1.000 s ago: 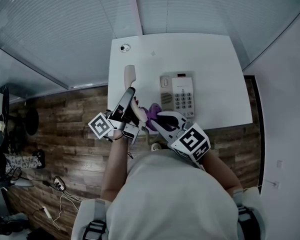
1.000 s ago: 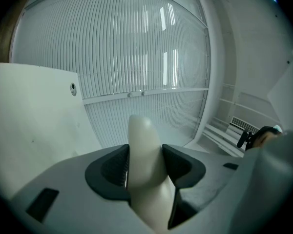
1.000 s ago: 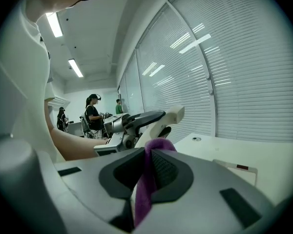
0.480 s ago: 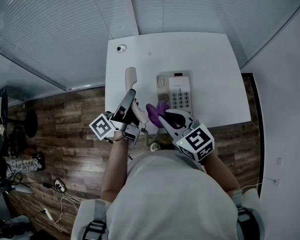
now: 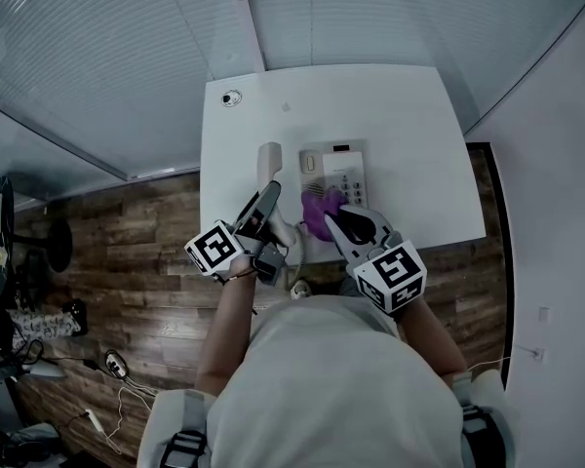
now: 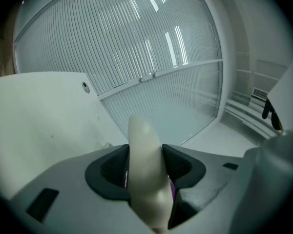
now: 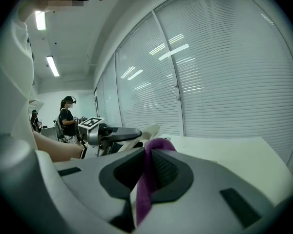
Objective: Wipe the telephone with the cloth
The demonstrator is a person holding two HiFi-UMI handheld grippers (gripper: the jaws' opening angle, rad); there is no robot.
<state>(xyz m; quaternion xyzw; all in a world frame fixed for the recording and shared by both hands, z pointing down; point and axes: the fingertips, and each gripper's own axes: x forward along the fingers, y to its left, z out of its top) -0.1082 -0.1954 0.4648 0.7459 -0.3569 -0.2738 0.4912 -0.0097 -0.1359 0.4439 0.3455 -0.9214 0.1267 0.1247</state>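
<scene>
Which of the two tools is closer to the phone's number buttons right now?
Right. The right tool holds the purple cloth right beside the keypad; the left tool sits left of the phone base, gripping the handset.

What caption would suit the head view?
Left gripper grips the handset; right gripper holds a purple cloth over the telephone.

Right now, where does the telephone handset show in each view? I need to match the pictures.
Head view: the handset is just left of centre, beside the telephone base, held by the left tool.
Left gripper view: the handset is at bottom centre, clamped between the jaws.
Right gripper view: only the handset's cream tip shows, near centre, above the purple cloth.
Shared landmark: the white table.
</scene>
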